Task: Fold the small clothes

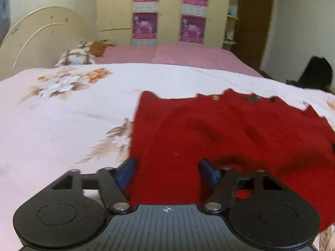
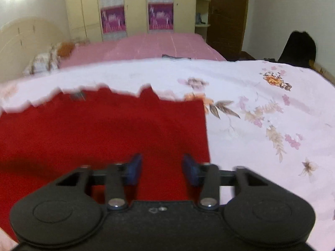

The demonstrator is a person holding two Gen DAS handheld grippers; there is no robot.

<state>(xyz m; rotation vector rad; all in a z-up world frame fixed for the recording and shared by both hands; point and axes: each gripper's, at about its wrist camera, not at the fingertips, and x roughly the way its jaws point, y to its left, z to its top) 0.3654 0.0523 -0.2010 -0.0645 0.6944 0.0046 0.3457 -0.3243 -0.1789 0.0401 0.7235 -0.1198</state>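
Red garment: lying spread on the floral sheet of the bed, near edge reaching under both tongs; far edge blurred and jagged in both views.
Left tongs: hovering over the garment's left part, blue pads standing wide apart, red cloth showing between them; gripping nothing as far as visible.
Right tongs: hovering over the garment's right edge, blue pads spread wide, cloth filling the gap but not pinched.
Floral sheet: covering the near half of the bed, meeting a pink sheet farther back.
Pillow: resting at the far left by the cream headboard.
Wardrobe: standing behind the bed, carrying purple posters.
Door: brown, standing right of the wardrobe.
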